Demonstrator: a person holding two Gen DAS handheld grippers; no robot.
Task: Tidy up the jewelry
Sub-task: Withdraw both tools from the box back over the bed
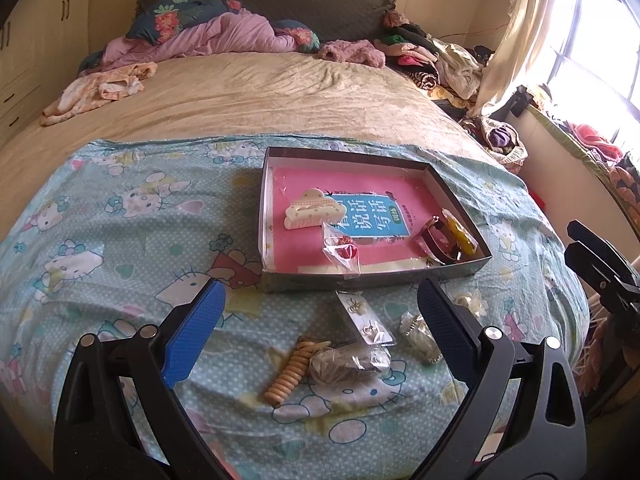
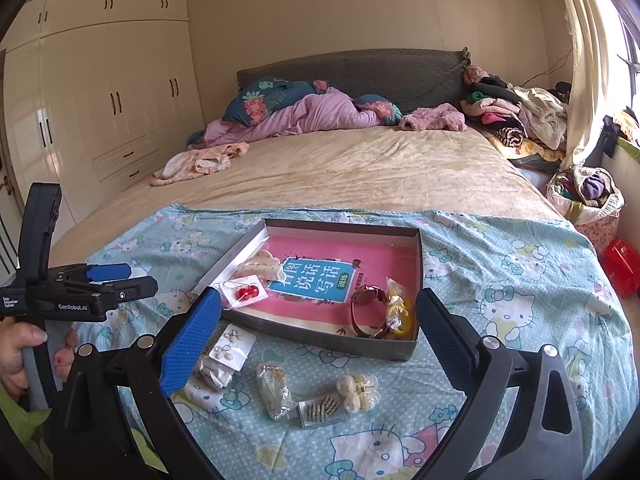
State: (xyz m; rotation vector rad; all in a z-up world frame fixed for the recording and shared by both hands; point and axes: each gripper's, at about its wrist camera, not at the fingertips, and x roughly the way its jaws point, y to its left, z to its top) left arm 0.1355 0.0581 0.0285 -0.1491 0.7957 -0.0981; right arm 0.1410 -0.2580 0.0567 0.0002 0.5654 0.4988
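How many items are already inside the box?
4: a cream hair claw at the far left, a bagged red piece over the near wall, and a brown bangle with a yellow piece in the near right corner. Smaller items may be hidden.

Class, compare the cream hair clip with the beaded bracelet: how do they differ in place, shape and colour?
The cream hair clip lies inside the box; the beaded bracelet lies outside it on the sheet. The hair clip is one broad scalloped piece; the bracelet is a row of flat discs. The clip is pale cream; the bracelet is tan. Neither is wrapped or held by a claw.
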